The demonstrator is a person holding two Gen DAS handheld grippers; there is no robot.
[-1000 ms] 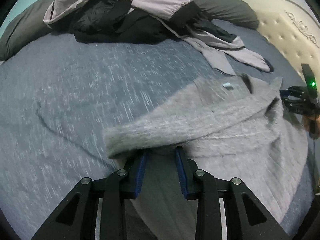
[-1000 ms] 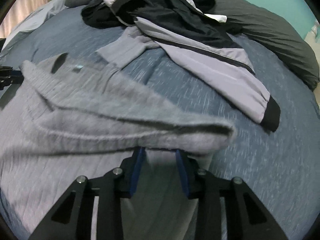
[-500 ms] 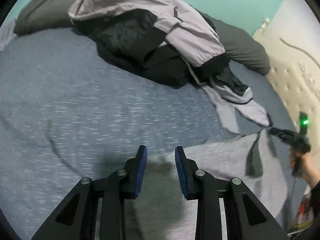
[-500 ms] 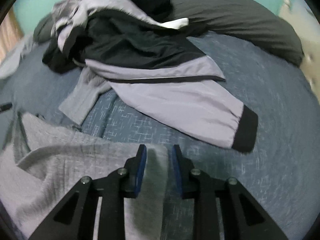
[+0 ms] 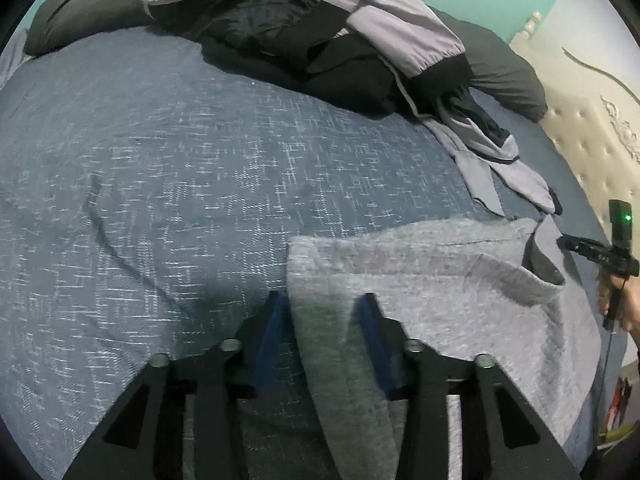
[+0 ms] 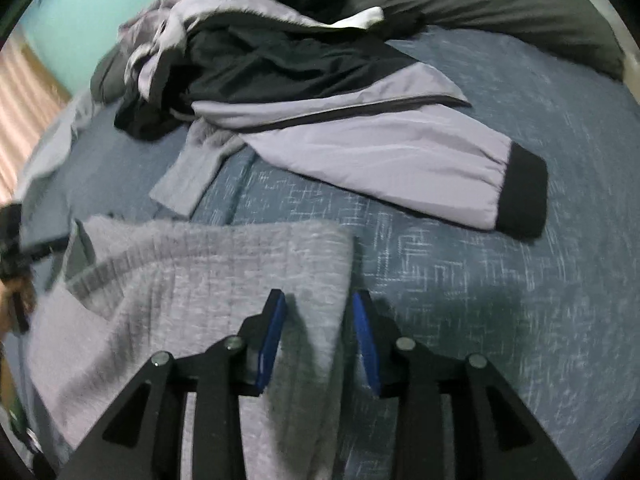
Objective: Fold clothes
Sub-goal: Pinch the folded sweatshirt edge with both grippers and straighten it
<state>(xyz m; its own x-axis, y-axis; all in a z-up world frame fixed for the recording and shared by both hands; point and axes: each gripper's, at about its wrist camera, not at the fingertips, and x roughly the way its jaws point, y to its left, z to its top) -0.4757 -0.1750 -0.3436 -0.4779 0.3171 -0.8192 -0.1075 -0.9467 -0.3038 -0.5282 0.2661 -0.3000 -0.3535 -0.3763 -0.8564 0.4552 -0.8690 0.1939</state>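
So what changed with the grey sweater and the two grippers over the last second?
The grey sweater, lifted as a folded edge a second ago, now lies flat on the bed. The left gripper has just been closing and the right gripper opening; cloth lies between both jaws, pads apart from it. The jacket pile stayed put.

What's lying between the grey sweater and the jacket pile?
Mostly bare blue bedspread, plain in the right wrist view; a loose grey piece trails from the jacket pile toward the sweater.

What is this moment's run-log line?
step: folding grey sweater on bed | left gripper: jaws just closing, sweater edge between | right gripper: jaws just opening, sweater edge between
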